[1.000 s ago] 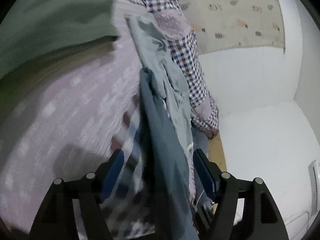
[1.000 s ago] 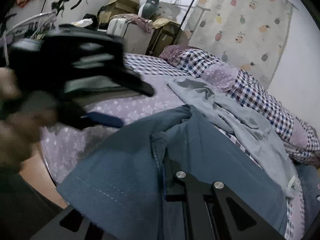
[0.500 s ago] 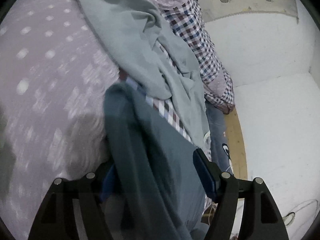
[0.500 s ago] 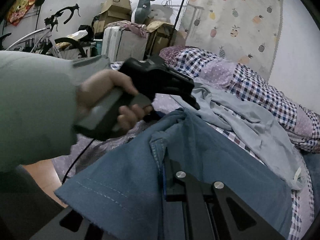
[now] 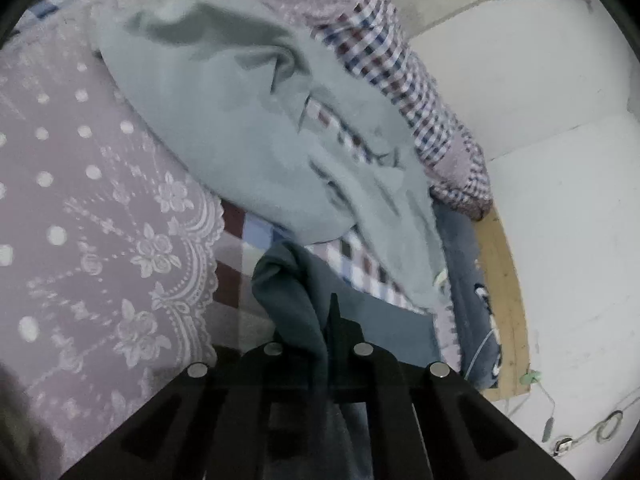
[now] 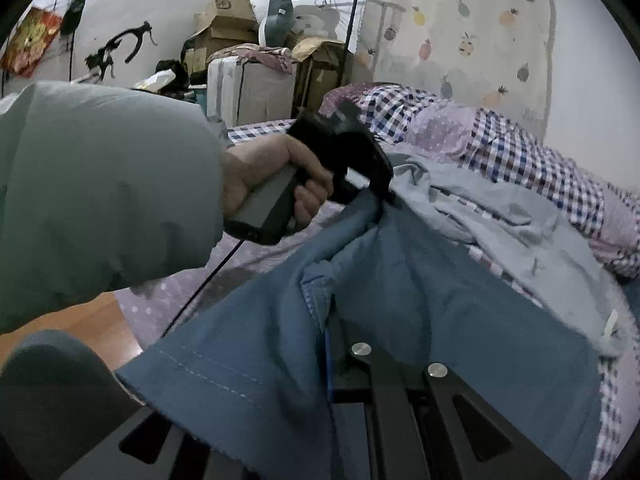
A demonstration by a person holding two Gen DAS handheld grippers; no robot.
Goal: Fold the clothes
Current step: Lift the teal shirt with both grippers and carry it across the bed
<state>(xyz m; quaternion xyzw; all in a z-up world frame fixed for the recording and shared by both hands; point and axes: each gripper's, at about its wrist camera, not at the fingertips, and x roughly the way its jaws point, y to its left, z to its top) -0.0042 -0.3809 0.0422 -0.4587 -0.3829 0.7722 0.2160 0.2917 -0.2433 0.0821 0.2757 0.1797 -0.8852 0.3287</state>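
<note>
Left gripper [image 5: 324,320] – fingers clenched on a bunched edge of the blue shirt [image 6: 420,300], fabric squeezed between them just above the bed [image 5: 100,220]. Shirt looks soft, light, limp – likely drapes and slips unless pinched at hems or corners. It hangs stretched between both grippers, over the bed's edge, grey garment [image 5: 260,128] lying beyond it. Right gripper [image 6: 332,320] – fingers clamped on the shirt's other edge near a stitched hem, cloth draping over them.
</note>
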